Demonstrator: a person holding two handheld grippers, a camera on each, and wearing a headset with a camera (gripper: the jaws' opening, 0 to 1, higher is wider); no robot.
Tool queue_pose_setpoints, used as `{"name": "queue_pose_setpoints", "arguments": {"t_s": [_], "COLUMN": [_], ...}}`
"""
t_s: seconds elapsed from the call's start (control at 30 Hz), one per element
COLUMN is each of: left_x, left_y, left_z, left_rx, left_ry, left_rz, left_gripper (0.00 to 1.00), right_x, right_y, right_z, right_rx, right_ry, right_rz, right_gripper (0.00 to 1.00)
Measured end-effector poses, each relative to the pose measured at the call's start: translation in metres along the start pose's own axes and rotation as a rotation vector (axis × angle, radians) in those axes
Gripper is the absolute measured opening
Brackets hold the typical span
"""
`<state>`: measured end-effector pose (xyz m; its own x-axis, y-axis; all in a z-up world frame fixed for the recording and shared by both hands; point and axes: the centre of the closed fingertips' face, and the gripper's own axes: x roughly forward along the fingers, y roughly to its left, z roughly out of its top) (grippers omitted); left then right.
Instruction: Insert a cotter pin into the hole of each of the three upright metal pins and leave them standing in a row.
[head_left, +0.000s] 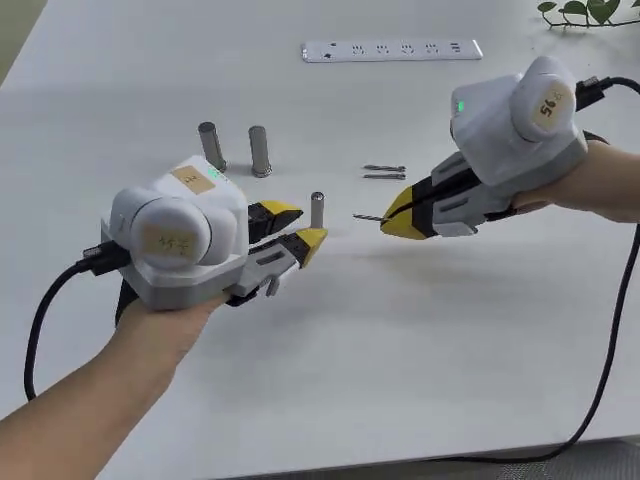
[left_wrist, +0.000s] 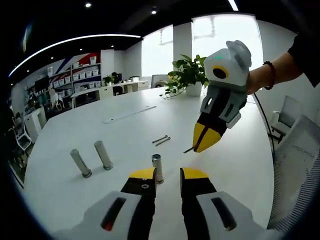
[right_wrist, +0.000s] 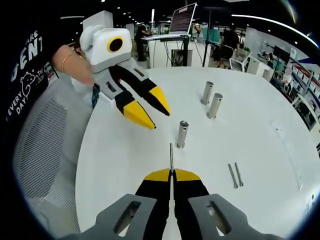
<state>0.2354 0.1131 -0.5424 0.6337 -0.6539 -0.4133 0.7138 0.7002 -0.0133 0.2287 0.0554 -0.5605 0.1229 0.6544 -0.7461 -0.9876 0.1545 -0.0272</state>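
right gripper (head_left: 392, 222) pinching a cotter pin (head_left: 367, 217), its tip aimed at the nearest upright pin (head_left: 317, 209) on the white table (head_left: 400, 330). left gripper (head_left: 303, 225) jaws spread, just beside that pin. two more upright pins (head_left: 259, 151) stand behind, and two spare cotter pins (head_left: 384, 172) lie flat nearby.

lone pin (head_left: 317, 210) front; two pins (head_left: 259, 150) behind-left; cotter pins (head_left: 384, 172) right.

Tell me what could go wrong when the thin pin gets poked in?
1. The metal pin stands free; the left tongs are open, so a push from the cotter pin could tip it.
2. The right tongs pinch only the cotter pin's end, so it might twist or slip and miss the hole.
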Motion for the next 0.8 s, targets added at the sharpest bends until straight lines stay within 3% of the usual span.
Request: {"name": "queue_pose_setpoints", "arguments": {"t_s": [0.17, 0.53, 0.8], "left_x": [0.013, 0.033, 0.04], "left_y": [0.007, 0.017, 0.017], "left_z": [-0.009, -0.014, -0.019], "left_rx": [-0.004, -0.067, -0.088], "left_ry": [0.028, 0.03, 0.043], "left_rz": [0.033, 0.053, 0.054], "left_gripper": [0.17, 0.16, 0.15], "right_x": [0.007, 0.017, 0.023], "right_y": [-0.007, -0.019, -0.022], "right_z": [-0.001, 0.004, 0.007], "right_rx": [-0.005, 0.002, -0.001], "right_ry": [0.018, 0.011, 0.0], "right_rz": [-0.001, 0.004, 0.012], "right_gripper": [0.0, 0.0, 0.0]}}
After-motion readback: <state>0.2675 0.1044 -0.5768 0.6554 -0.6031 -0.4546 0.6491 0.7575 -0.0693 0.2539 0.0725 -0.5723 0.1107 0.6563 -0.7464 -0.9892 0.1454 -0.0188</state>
